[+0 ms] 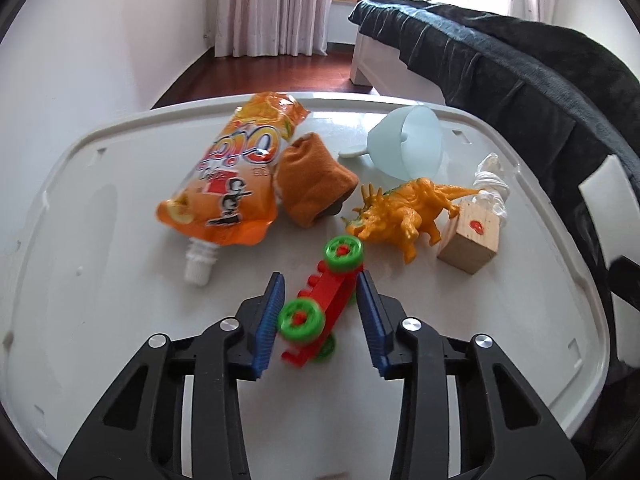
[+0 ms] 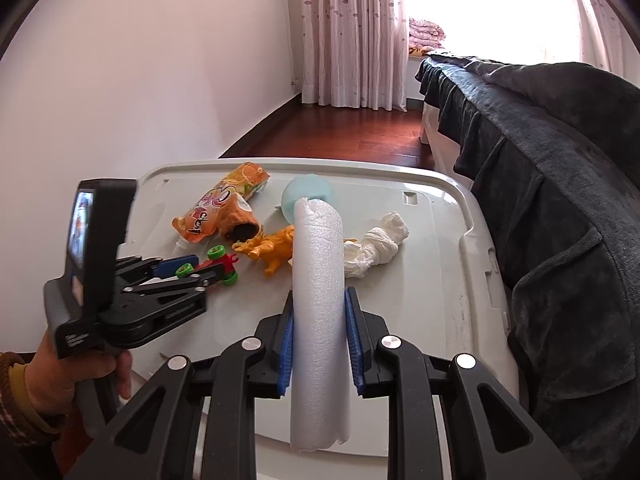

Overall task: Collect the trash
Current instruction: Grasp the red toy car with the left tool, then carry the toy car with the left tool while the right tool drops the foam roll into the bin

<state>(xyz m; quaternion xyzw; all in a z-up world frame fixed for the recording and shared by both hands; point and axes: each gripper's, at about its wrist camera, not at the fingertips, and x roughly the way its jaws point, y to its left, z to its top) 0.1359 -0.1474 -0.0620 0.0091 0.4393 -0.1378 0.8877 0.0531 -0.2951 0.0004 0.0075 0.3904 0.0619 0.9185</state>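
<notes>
Trash pickup on a white tray, toys mixed in.

Left camera: my left gripper point(image 1: 320, 312) has its jaws apart around a red toy car point(image 1: 320, 304), not squeezing it. An orange juice pouch point(image 1: 232, 172) lies near, cap toward me, long way running away from me. I think it is soft and slippery, so I would grab the stiff cap end. Right camera: my right gripper point(image 2: 320, 336) is clamped on a white foam roll point(image 2: 318, 300). The roll points straight ahead along the fingers, held near its middle, above the tray point(image 2: 440, 280). It looks light and squashy. A knotted tissue point(image 2: 376, 248) lies past it.
</notes>
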